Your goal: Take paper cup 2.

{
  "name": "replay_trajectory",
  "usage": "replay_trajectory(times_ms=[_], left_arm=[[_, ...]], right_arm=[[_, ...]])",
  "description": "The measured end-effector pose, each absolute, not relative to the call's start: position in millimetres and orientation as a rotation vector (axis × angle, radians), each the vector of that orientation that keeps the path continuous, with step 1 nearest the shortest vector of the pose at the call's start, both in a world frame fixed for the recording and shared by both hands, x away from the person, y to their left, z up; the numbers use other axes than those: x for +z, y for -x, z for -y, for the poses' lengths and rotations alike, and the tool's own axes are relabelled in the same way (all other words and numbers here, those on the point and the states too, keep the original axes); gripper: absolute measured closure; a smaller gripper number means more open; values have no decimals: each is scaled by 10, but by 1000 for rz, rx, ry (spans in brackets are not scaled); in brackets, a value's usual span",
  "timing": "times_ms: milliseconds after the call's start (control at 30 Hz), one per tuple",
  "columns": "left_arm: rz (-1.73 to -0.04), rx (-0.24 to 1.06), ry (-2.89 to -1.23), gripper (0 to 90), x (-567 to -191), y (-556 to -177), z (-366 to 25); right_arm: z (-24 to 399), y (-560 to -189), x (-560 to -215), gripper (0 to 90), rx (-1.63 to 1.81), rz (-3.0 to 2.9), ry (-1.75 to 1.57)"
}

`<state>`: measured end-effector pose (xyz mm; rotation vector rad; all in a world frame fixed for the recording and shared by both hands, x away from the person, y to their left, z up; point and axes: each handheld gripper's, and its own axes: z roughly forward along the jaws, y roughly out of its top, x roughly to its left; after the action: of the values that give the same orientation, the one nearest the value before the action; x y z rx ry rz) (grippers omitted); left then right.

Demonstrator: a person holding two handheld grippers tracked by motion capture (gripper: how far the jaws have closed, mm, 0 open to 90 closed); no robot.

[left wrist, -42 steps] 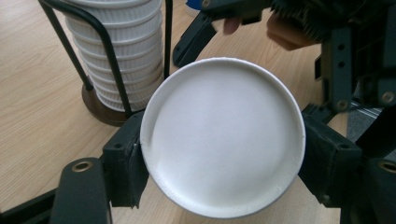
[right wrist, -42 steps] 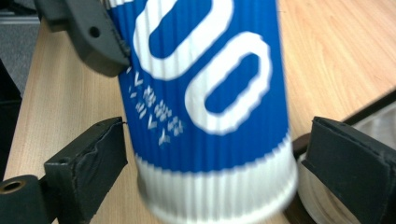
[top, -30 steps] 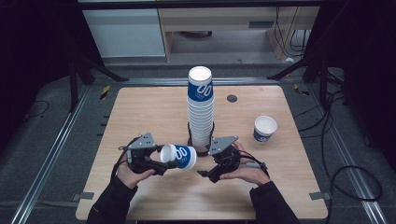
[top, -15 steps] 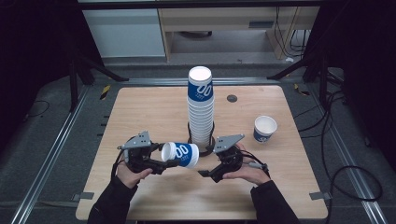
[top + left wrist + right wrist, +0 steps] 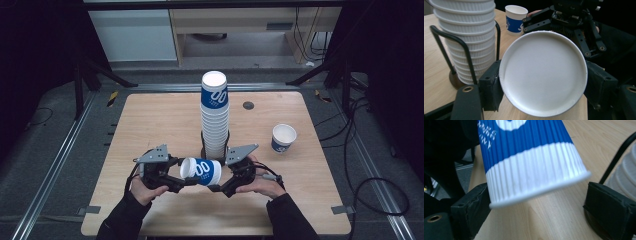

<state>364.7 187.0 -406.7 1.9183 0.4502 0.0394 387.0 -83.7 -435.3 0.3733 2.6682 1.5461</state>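
A blue and white ribbed paper cup (image 5: 202,171) lies level above the table's front edge, between my two grippers. My left gripper (image 5: 186,177) is shut on its base end. In the left gripper view the white base (image 5: 542,75) faces the camera with a black pad pressed on each side of it. My right gripper (image 5: 218,186) stands open around the cup's rim end (image 5: 534,187). There the left pad (image 5: 471,206) is at the rim, and the right pad (image 5: 610,207) stands apart from it.
A tall stack of the same cups (image 5: 215,117) stands upside down in a black wire holder (image 5: 439,45) just behind the grippers. A single upright cup (image 5: 283,138) is at the right of the wooden table (image 5: 150,125). Dark floor and metal rails surround the table.
The cup and my left gripper have shifted slightly to the right, towards my right gripper. Both grips look the same.
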Motion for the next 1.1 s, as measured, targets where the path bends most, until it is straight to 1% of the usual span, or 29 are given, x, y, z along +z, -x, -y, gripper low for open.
replay_trajectory(times_ms=[300, 400, 733, 1100], left_arm=[[-410, 10, -1942, 265, -4083, -3622, -1791], [-408, -2, -1947, 265, -4092, -3625, -1783], [-425, -32, -1947, 262, -4103, -3650, -1794], [-440, 4, -1925, 258, -4007, -3646, -1888]], right_arm=[[756, -3845, -4394, 87, 1560, -2706, -302], [748, -3838, -4404, 127, 1571, -2717, -280], [747, -3839, -4407, 154, 1566, -2724, -272], [810, -3853, -4383, 163, 1552, -2710, -281]])
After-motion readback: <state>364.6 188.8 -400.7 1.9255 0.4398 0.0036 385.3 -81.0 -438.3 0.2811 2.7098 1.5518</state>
